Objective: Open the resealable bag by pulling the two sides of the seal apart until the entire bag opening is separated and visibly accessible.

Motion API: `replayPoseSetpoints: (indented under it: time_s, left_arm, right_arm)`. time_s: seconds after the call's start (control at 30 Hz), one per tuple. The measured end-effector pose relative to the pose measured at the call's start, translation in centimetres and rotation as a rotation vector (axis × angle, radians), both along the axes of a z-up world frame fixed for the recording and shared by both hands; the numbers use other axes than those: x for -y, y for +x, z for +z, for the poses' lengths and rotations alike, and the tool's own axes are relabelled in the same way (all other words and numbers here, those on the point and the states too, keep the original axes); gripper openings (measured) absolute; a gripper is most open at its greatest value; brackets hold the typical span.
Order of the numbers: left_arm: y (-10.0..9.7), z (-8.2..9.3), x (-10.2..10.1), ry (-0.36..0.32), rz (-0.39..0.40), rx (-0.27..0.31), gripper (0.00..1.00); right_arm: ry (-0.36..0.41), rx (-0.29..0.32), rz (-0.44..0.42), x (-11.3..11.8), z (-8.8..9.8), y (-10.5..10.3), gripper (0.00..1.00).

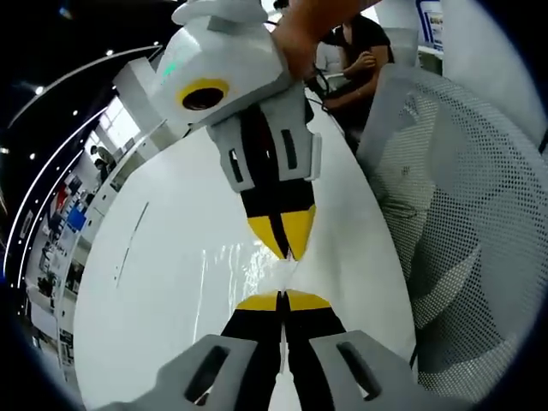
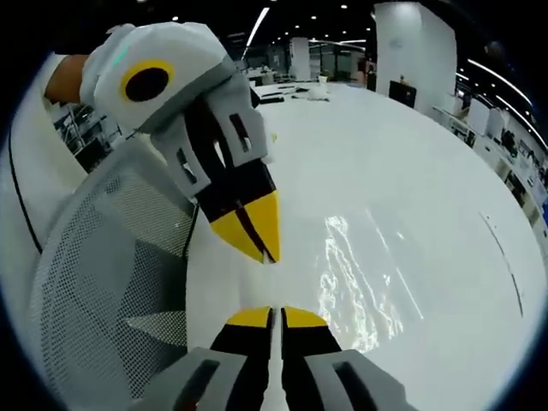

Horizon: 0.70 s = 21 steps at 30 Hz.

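A clear resealable bag (image 1: pixel 242 267) hangs between the two grippers over the white table (image 1: pixel 163 257), showing mostly as glints. In the left gripper view my left gripper (image 1: pixel 282 300) rises from the bottom, its yellow-tipped jaws pressed together on the near side of the bag's top edge. My right gripper (image 1: pixel 289 250) comes down from above, tips closed on the opposite side, a small gap between the two. In the right gripper view the right gripper (image 2: pixel 276 315) is shut at the bottom, the left gripper (image 2: pixel 267 255) points down from upper left, and the bag (image 2: pixel 360 278) trails to the right.
A white mesh chair (image 1: pixel 462 214) stands close beside the table, also seen as the mesh chair (image 2: pixel 94 282) on the left of the right gripper view. A person's hand (image 1: pixel 312 26) holds the right gripper. People (image 1: pixel 355 60) sit at the table's far end.
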<state>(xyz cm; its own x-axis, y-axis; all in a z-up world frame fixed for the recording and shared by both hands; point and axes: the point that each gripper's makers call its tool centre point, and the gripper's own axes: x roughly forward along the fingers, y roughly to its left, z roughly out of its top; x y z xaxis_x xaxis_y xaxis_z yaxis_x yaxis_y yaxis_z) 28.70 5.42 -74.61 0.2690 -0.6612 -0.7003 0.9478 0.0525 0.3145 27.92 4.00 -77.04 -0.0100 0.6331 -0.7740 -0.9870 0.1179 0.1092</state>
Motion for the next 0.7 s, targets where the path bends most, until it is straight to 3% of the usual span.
replayPoseSetpoints:
  time_s: [0.13,0.23,0.37,0.53,0.7]
  left_arm:
    - [-0.25,-0.14,-0.08,-0.004,-0.008,-0.004,0.00]
    - [-0.53,-0.34,-0.09,-0.024,0.019,-0.060,0.00]
    - [-0.40,-0.32,-0.16,-0.019,0.016,-0.042,0.01]
    - [-0.38,0.04,0.06,-0.030,0.010,-0.033,0.14]
    - [-0.50,0.48,0.49,-0.041,0.001,-0.030,0.13]
  right_arm:
    - [-0.003,0.003,-0.002,0.03,-0.07,-0.17,0.00]
    - [-0.014,-0.004,-0.001,0.07,-0.19,-0.27,0.00]
    - [-0.025,0.001,-0.001,0.04,-0.21,-0.18,0.00]
    - [-0.038,0.003,0.001,0.01,-0.26,-0.13,0.00]
    - [-0.045,0.005,0.000,-0.09,-0.25,0.04,0.00]
